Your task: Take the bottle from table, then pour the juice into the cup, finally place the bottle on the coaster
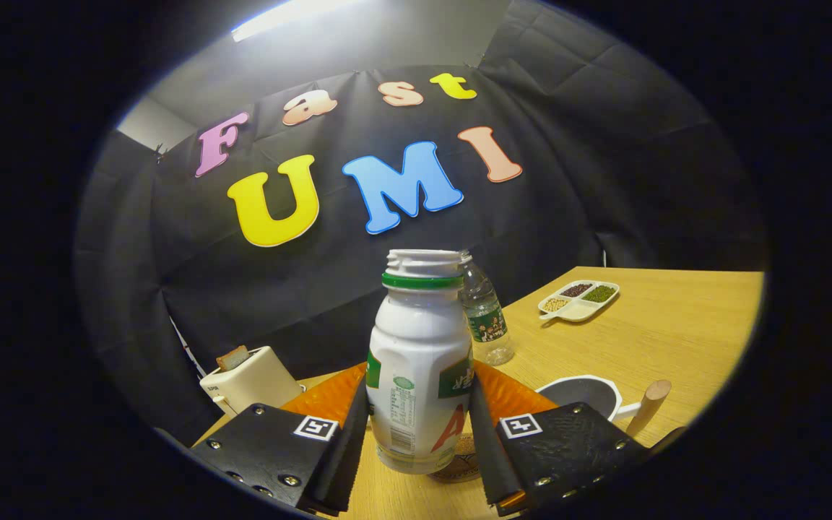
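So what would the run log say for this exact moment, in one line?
tool: shut on juice bottle | bottle: uncapped, upright, lifted | cup: ahead right | coaster: under bottle

The gripper [419, 433] clamps the white bottle [419, 375] between its two fingers, one pad on each flank. The bottle stands upright with its cap off, a green ring under the open mouth, its base over the wooden table [661, 332]. A round coaster [461, 466] peeks from behind the bottle's base at 5 o'clock. At 3 o'clock sits a cup [583, 396] with a wooden handle. A clear water bottle [484, 318] rises just beyond at 1 o'clock, a sectioned dish of beans [579, 300] farther off at 2 o'clock. A toaster [250, 381] stands at 9 o'clock.
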`<move>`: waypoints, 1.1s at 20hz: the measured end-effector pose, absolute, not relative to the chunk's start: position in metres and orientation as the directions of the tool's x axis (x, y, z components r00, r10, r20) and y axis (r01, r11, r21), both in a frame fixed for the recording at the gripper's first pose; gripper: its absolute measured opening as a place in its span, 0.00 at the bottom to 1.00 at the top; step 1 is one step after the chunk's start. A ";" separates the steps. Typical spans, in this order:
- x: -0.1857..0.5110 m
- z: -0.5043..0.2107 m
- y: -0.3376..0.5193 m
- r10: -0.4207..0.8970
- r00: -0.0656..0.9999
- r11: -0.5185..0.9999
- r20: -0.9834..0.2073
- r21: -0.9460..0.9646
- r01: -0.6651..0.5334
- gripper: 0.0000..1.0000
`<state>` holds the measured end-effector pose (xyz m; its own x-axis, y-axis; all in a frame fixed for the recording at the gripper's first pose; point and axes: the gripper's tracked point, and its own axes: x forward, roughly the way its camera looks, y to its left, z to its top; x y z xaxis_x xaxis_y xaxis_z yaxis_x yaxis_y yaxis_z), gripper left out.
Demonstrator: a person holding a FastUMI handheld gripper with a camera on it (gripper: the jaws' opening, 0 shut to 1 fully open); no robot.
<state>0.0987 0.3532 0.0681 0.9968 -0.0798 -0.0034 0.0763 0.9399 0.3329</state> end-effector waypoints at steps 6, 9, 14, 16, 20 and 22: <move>0.103 0.083 0.353 -0.115 0.991 0.990 0.069 0.085 0.109 0.67; 0.112 0.076 0.361 -0.097 0.994 0.995 0.055 0.020 0.096 0.67; 0.121 0.057 0.365 -0.098 0.995 0.994 -0.004 -0.052 0.098 0.67; 0.125 0.049 0.369 -0.079 0.996 0.996 -0.031 -0.041 0.078 0.67; 0.131 0.040 0.373 -0.068 0.996 0.997 -0.054 -0.042 0.066 0.67; 0.132 0.037 0.371 -0.074 0.996 0.997 -0.059 -0.042 0.071 0.67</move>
<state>0.1320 0.3706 0.0370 0.9955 -0.0738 -0.0593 0.0714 0.9966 -0.0423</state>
